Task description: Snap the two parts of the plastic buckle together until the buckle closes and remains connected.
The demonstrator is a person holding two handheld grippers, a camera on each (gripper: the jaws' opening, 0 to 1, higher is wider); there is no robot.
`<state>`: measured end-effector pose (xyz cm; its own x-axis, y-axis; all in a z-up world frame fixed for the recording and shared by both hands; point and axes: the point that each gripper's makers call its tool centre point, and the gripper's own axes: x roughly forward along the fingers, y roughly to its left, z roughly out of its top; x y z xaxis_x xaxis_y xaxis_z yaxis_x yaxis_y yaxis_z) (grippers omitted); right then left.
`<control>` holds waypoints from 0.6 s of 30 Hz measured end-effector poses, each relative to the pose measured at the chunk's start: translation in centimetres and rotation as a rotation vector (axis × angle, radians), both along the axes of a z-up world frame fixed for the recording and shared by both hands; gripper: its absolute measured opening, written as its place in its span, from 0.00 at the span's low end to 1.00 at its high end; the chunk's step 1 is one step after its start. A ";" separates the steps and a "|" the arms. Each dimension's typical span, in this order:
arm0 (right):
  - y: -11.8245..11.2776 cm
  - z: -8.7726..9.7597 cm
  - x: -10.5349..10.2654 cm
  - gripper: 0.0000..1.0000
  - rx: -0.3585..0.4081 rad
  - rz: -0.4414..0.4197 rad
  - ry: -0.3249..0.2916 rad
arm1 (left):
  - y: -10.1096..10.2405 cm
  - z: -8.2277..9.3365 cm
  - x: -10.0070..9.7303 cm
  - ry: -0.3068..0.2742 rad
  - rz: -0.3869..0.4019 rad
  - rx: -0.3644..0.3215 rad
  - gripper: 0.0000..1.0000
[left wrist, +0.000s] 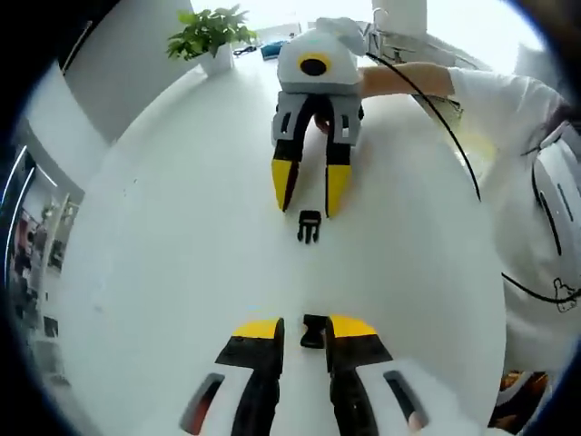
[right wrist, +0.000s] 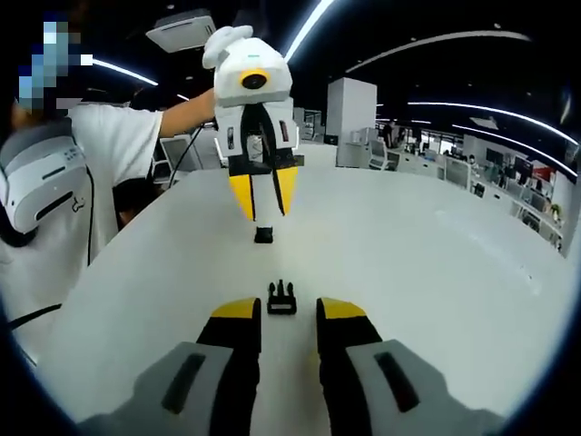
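Left gripper view: the left tongs (left wrist: 305,329) are standing open at bottom centre, the socket (left wrist: 313,331) lying between their tips. Mid-frame, the prong half (left wrist: 309,226) is sitting on the white bench (left wrist: 163,254), just below the open right tongs (left wrist: 309,189).

Right gripper view: the right tongs (right wrist: 289,311) are gaping around the prong half (right wrist: 281,298); the left tongs (right wrist: 261,198) are hovering over the socket (right wrist: 263,234).

Both halves are looking light, stiff and slick; pinching the flat sides, clear of the prongs, seems best.

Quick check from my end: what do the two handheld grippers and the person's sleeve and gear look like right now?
The left gripper and the right gripper match: white-grey bodies, black jaws with yellow tips, and grey side panels with dark slots near each camera. A black cable runs along the person's arm. The person wears a white short sleeve and a white-grey device strapped at the chest.
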<state>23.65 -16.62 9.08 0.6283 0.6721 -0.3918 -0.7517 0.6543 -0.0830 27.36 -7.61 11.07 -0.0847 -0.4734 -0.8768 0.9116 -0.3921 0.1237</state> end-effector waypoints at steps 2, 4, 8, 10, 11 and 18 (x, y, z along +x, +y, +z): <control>-0.1 0.0 0.0 0.24 -0.001 -0.010 -0.004 | 0.0 0.6 -0.1 0.003 0.010 -0.042 0.18; -0.2 0.2 -0.2 0.24 0.007 -0.018 -0.007 | 0.1 1.1 -0.1 0.008 0.020 -0.073 0.19; -0.4 0.5 -0.3 0.24 0.026 -0.036 -0.014 | 0.4 1.9 -0.1 0.013 0.050 -0.140 0.21; -0.5 0.6 -0.3 0.24 0.034 -0.046 -0.017 | 0.5 2.1 0.1 0.020 0.070 -0.172 0.22; -0.5 0.7 -0.5 0.24 0.034 -0.049 -0.019 | 0.7 2.0 0.1 0.023 0.067 -0.175 0.22; -0.3 1.8 -0.9 0.26 0.038 -0.064 -0.067 | 1.1 1.9 1.3 0.048 0.140 -0.294 0.23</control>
<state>22.72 -16.94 10.84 0.6945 0.6430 -0.3228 -0.7016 0.7047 -0.1057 28.68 -6.50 12.95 -0.0390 -0.7155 -0.6975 0.9616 -0.2167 0.1685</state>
